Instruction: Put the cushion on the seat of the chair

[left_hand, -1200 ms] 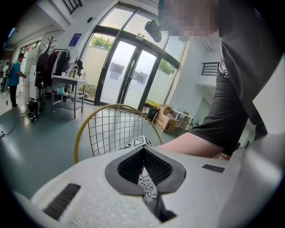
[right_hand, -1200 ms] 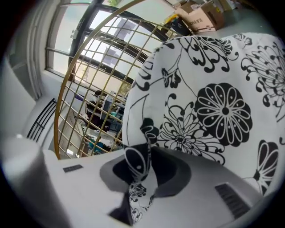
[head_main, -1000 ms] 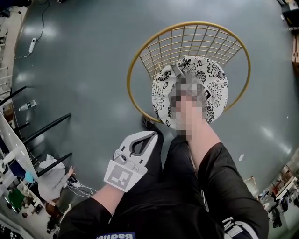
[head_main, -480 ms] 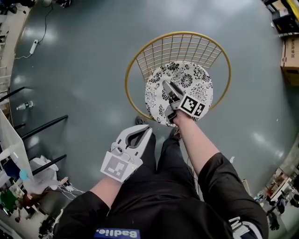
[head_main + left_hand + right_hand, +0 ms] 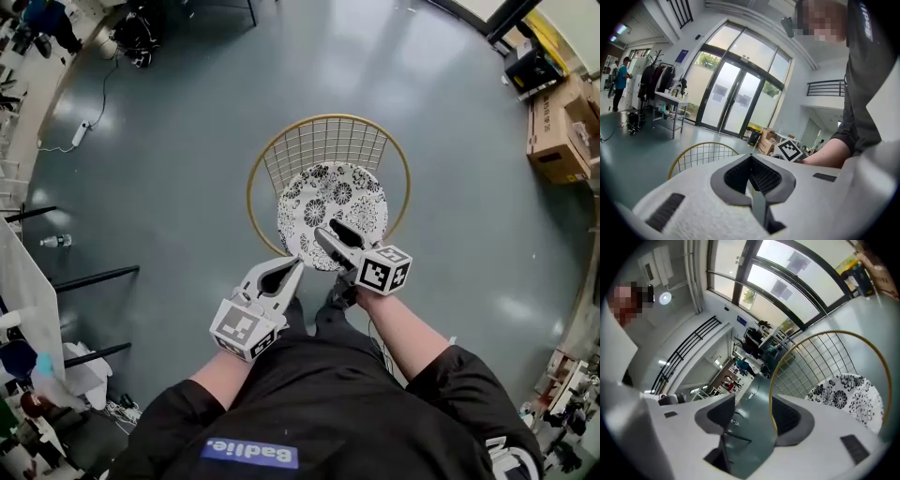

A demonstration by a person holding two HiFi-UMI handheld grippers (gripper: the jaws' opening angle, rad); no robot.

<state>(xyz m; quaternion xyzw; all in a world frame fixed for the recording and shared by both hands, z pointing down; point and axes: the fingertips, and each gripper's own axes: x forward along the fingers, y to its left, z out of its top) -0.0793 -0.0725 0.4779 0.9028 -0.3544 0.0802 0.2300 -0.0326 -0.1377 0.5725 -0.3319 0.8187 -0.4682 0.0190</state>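
Cushion point(image 5: 328, 197) on chair point(image 5: 323, 148) seat, just beyond wide-open empty right gripper point(image 5: 328, 230); left gripper point(image 5: 296, 263) seemingly closed

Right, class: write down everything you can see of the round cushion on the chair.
The cushion is round and white with a black flower print, seemingly fabric. It lies flat on the seat of the gold wire chair, covering it, its far edge by the mesh back. Only the chair touches it: the right tongs, open and empty, hover over its near edge.
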